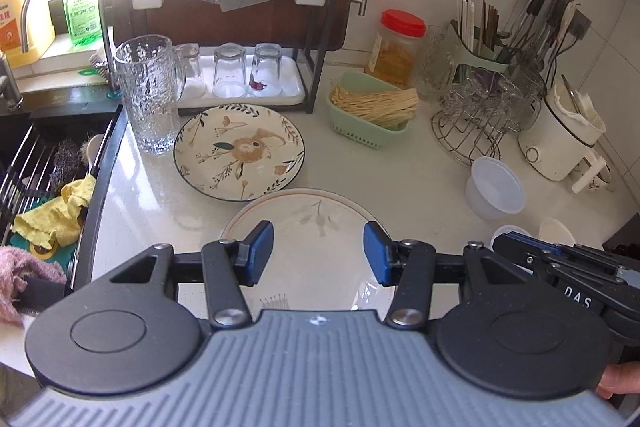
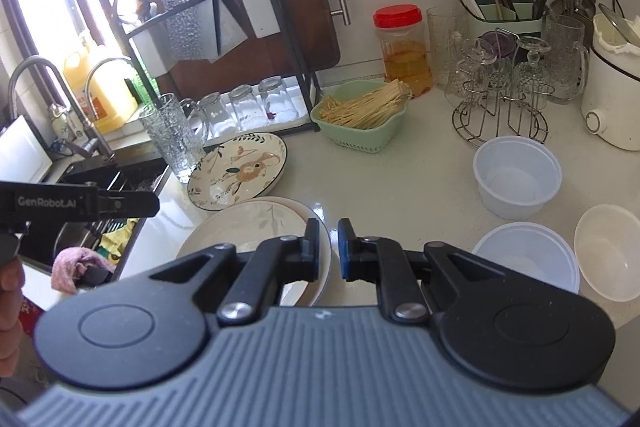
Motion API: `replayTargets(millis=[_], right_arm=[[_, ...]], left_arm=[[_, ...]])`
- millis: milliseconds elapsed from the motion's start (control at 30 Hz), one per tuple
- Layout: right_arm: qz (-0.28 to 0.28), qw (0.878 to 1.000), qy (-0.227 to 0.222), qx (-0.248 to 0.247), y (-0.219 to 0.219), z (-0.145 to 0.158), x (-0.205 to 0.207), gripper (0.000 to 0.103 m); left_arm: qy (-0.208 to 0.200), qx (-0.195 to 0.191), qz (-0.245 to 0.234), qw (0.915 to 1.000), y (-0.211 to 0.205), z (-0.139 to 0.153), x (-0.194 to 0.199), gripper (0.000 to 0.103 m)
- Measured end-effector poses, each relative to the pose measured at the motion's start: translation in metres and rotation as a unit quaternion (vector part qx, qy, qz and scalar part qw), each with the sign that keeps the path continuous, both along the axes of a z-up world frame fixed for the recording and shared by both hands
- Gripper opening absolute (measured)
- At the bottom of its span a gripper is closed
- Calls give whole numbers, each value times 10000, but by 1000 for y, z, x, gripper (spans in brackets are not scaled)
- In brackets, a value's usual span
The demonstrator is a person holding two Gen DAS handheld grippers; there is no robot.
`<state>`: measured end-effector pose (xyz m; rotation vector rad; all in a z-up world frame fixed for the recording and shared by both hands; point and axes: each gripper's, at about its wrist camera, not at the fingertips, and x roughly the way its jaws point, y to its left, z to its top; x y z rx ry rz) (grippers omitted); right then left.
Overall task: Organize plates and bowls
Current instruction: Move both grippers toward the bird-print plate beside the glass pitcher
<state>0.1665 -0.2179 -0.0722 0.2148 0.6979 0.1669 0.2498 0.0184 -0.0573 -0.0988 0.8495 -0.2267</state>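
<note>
A cream deep plate [image 1: 304,223] with a faint leaf print lies on the white counter, right under my left gripper [image 1: 319,253]. That gripper is open, its blue pads [image 1: 262,253] apart and bare. Behind it lies a floral plate [image 1: 240,151] with a dark rim. My right gripper [image 2: 329,245] is shut, with nothing between its fingers, over the cream plate's [image 2: 256,223] right rim. Right of it stand two white plastic bowls [image 2: 518,179] [image 2: 524,255] and a white bowl [image 2: 608,251]. Each gripper shows in the other's view: left gripper [image 2: 154,205], right gripper [image 1: 500,241].
A tall glass pitcher [image 1: 150,95] stands beside the floral plate. Behind are a black rack with upturned tumblers [image 1: 232,71], a green basket of noodles [image 1: 372,111], a red-lidded jar [image 1: 400,47], a wire glass stand [image 1: 484,107] and a white cooker [image 1: 560,135]. The sink [image 1: 48,179] is at left.
</note>
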Motion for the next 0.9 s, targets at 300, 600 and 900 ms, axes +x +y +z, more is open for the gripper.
replayTargets(millis=[300, 600, 900], right_arm=[[151, 9998, -91, -23, 3, 4, 16, 14], [389, 9992, -83, -63, 13, 2, 53, 14], [619, 9981, 61, -27, 26, -6, 107, 14]], left_arm=[[132, -40, -154, 9998, -5, 2, 17, 56], [158, -175, 39, 9997, -1, -6, 50, 58], [304, -70, 248, 9992, 10, -13, 101, 64]])
